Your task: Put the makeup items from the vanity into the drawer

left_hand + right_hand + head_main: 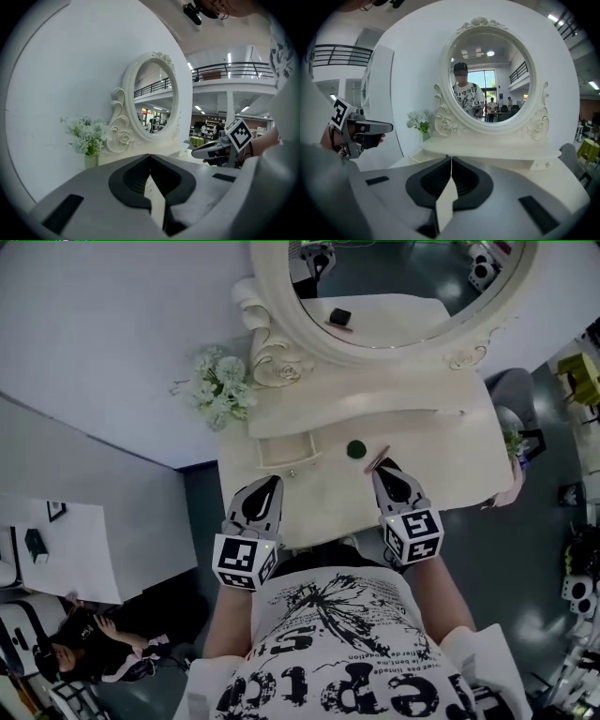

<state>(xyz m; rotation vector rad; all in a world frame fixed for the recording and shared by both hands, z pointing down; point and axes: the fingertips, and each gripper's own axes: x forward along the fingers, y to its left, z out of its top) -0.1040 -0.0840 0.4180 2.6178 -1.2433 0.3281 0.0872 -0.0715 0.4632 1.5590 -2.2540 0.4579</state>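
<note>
Now both tools are pressed together and empty: the left gripper [274,482] at lower centre-left, the right gripper [382,466] beside it, tip nearly on a slim pinkish stick [377,458]. Just left of that sits a small green pot [355,449]. Both look light, hard and probably slick — pinch the stick mid-length, the pot across its sides. The drawer [284,450] waits left of centre.

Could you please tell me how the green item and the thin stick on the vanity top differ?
The green item is round, compact and dark; the stick is long, thin and pinkish. The stick lies slantwise close by the tip of the right gripper, while the green item sits further from it, towards the drawer. Both lie on the vanity top, outside the drawer.
</note>
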